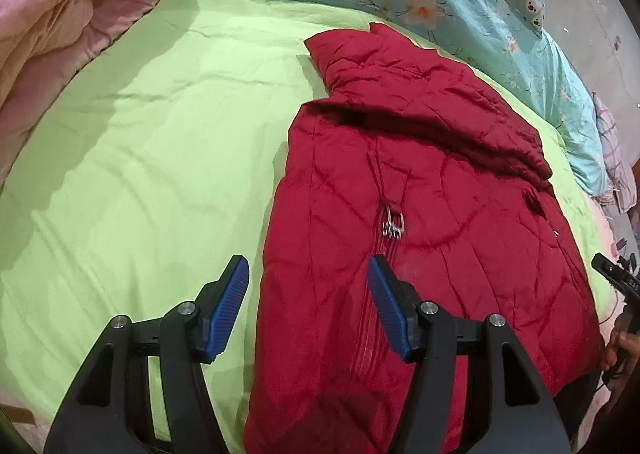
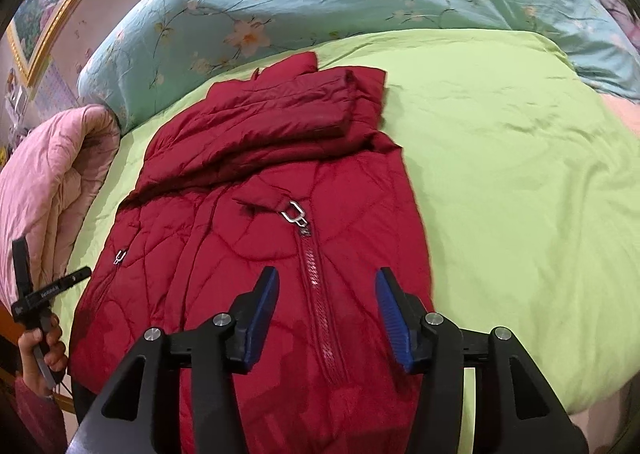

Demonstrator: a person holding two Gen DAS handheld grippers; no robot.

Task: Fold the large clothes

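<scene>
Both hand-held grippers, left hand-held gripper point(image 1: 308, 286) and right hand-held gripper point(image 2: 327, 296), hover released over a half-folded red padded jacket point(image 1: 420, 213) on the bed point(image 1: 160, 133); grasp its near hem corners evenly next.

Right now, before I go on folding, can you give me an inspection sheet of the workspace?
Surface: green bedsheet, rumpled.
Job's things: red padded jacket flat, front up, zipped, top part folded over.
Clutter: pink quilt bunched at the sheet's edge; floral blue duvet behind the jacket.
Grippers: left gripper and right gripper open above the jacket, fingers holding nothing.
Cables: nothing clearly seen.
Surroundings: gold-framed picture on the wall.
</scene>
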